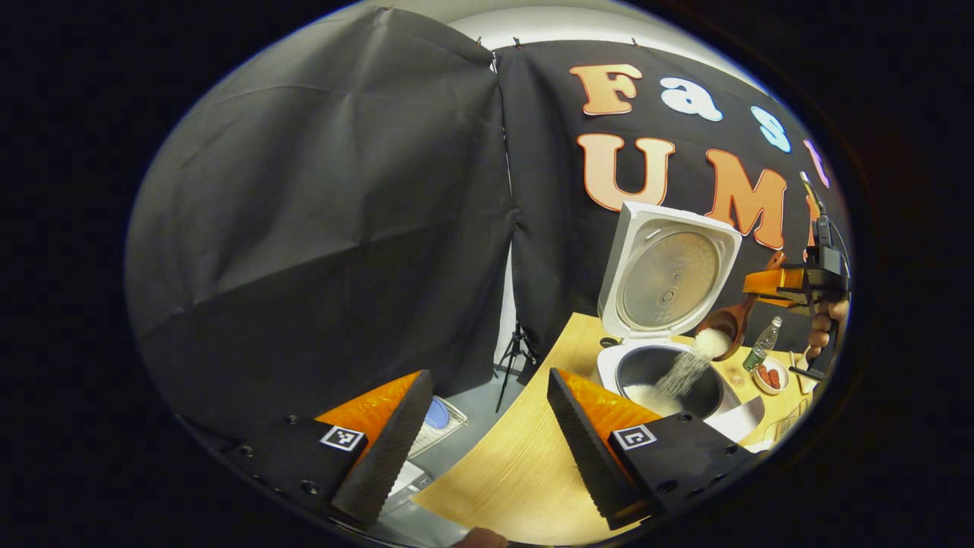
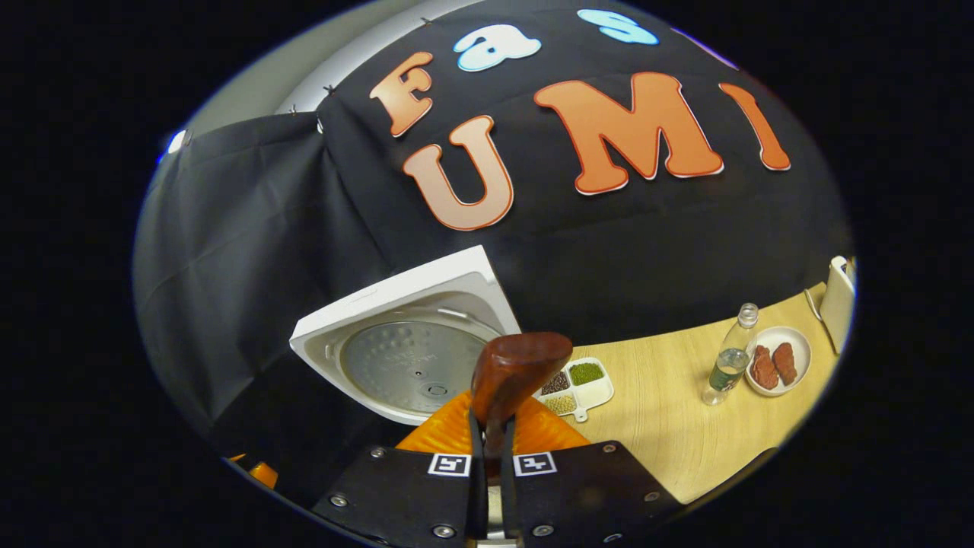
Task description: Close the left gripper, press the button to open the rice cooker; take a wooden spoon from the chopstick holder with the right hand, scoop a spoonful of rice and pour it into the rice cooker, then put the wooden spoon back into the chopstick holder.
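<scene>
In the left gripper view the white rice cooker [image 1: 609, 365] stands on the wooden table with its lid [image 1: 666, 274] raised upright. Above its dark inner pot [image 1: 647, 365] the wooden spoon [image 1: 727, 323] is tipped, and white rice [image 1: 685, 369] streams from it onto a small heap in the pot. My right gripper [image 1: 765, 283] is shut on the spoon's handle, with a hand [image 1: 822, 327] behind it. In the right gripper view the handle [image 2: 517, 373] sticks up between my shut right gripper [image 2: 491, 430], over the lid [image 2: 415, 358]. My left gripper [image 1: 487, 449] hangs open, low and left of the cooker.
Behind the cooker stand a plastic bottle [image 2: 727, 358] and a white plate with red pieces [image 2: 776, 361]. A divided dish of grains [image 2: 576, 384] lies near the lid. A white container [image 2: 837, 301] stands at the table's far right. A tripod [image 1: 514, 358] stands on the floor beyond the table's left edge.
</scene>
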Tool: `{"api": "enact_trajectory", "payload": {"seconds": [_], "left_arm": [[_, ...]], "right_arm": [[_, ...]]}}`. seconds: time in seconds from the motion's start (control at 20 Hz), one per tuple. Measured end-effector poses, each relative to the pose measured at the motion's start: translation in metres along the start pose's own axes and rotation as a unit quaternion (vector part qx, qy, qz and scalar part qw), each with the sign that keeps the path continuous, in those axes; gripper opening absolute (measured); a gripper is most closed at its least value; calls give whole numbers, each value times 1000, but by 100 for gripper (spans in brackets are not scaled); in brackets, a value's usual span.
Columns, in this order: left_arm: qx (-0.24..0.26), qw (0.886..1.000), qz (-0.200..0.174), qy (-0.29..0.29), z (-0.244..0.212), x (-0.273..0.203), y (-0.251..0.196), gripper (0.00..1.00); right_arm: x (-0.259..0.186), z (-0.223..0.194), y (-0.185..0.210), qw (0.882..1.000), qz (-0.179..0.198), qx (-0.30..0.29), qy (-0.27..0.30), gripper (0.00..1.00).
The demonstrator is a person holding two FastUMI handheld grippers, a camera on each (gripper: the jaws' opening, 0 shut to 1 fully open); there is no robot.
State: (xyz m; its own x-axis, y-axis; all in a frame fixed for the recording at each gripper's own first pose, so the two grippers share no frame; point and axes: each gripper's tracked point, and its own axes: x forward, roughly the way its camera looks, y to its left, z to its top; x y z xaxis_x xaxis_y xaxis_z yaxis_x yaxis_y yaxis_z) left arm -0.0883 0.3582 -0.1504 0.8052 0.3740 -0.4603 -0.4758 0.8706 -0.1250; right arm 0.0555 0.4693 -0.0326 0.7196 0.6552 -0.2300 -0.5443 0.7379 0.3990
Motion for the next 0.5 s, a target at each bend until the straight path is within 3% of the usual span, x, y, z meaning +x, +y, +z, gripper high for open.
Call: {"api": "enact_trajectory", "payload": {"seconds": [0.3,0.5], "left_arm": [[3,1000,1,2,-1,-3,1,100],[6,1000,2,2,0,-5,1,100]], "right_arm": [[-1,8,8,996,6,-89,-26,6],[-5,17,24,985,20,-162,-51,6]]}}
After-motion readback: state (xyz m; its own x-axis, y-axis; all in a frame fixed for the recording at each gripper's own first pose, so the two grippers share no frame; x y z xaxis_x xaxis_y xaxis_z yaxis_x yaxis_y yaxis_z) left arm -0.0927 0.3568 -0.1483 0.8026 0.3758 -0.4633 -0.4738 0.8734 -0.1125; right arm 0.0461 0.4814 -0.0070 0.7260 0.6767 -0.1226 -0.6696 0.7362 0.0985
